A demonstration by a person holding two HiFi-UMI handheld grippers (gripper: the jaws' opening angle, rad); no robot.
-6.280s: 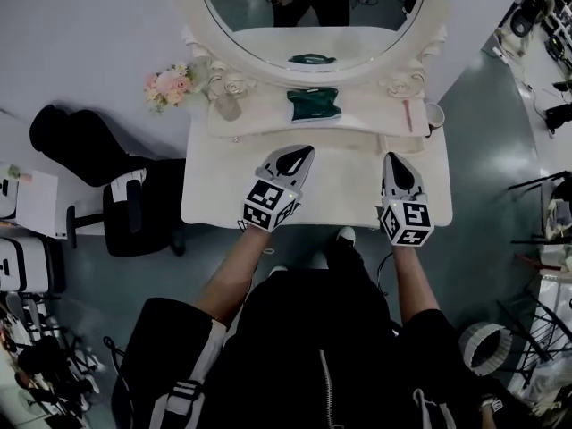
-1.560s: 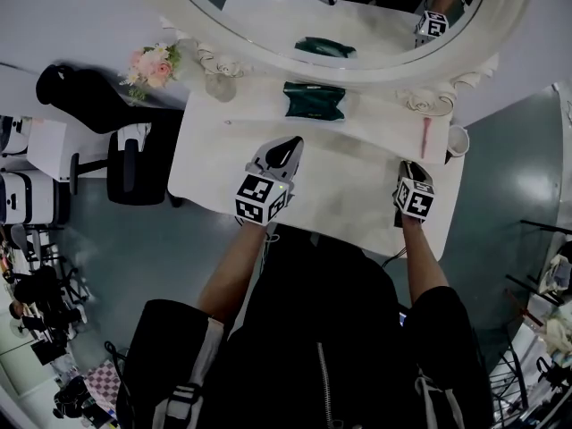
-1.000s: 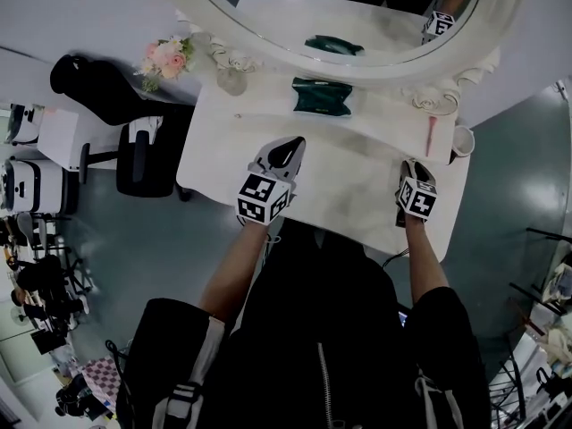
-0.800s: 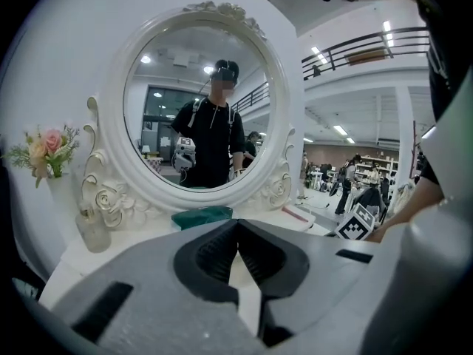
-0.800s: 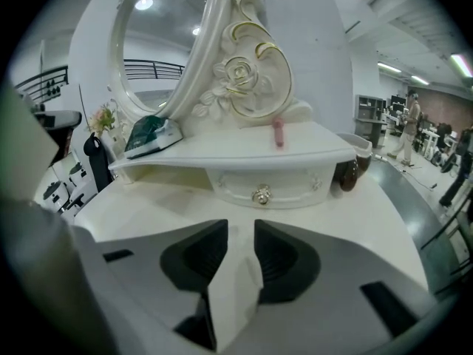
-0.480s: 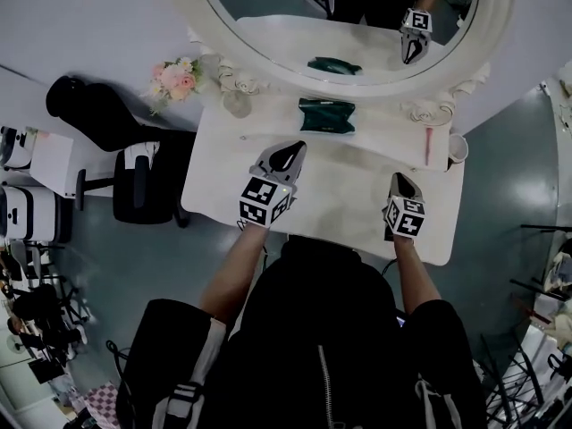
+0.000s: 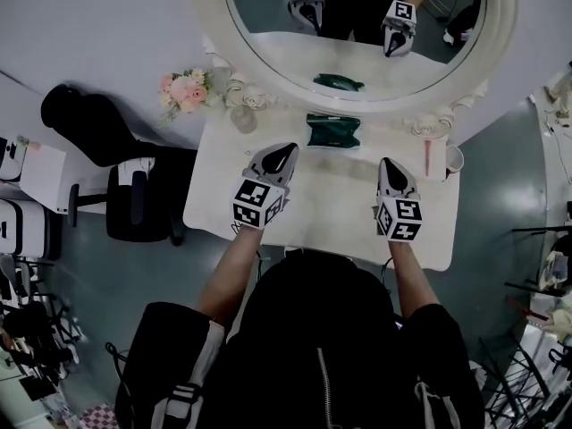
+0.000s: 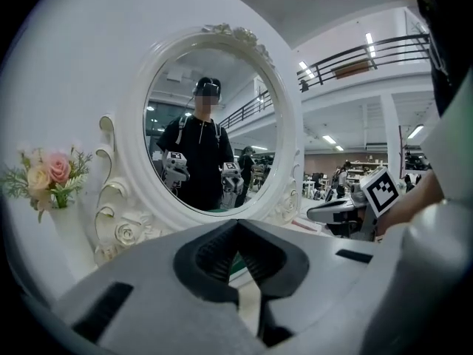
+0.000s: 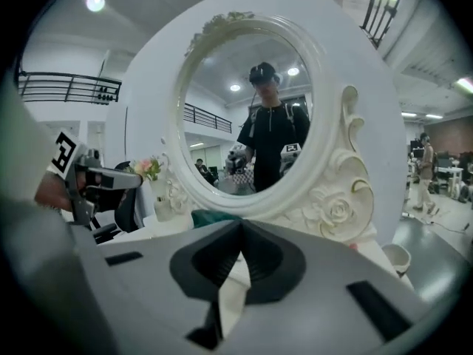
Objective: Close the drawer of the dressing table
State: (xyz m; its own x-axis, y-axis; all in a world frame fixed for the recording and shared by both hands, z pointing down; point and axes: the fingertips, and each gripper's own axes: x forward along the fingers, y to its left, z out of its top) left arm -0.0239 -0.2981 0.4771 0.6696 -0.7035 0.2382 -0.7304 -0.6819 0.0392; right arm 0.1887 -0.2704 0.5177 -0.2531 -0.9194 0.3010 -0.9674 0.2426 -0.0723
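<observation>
Now the left gripper (image 7: 288, 147) and the right gripper (image 7: 386, 162) are held clenched and empty above the white worktop (image 7: 331, 199), both pointed toward the oval mirror (image 7: 357, 56).

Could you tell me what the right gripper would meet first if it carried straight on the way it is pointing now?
Probably the lower rim of the mirror frame, just right of the green pouch. The right gripper, shut and empty, aims there, though depth is unclear.
</observation>
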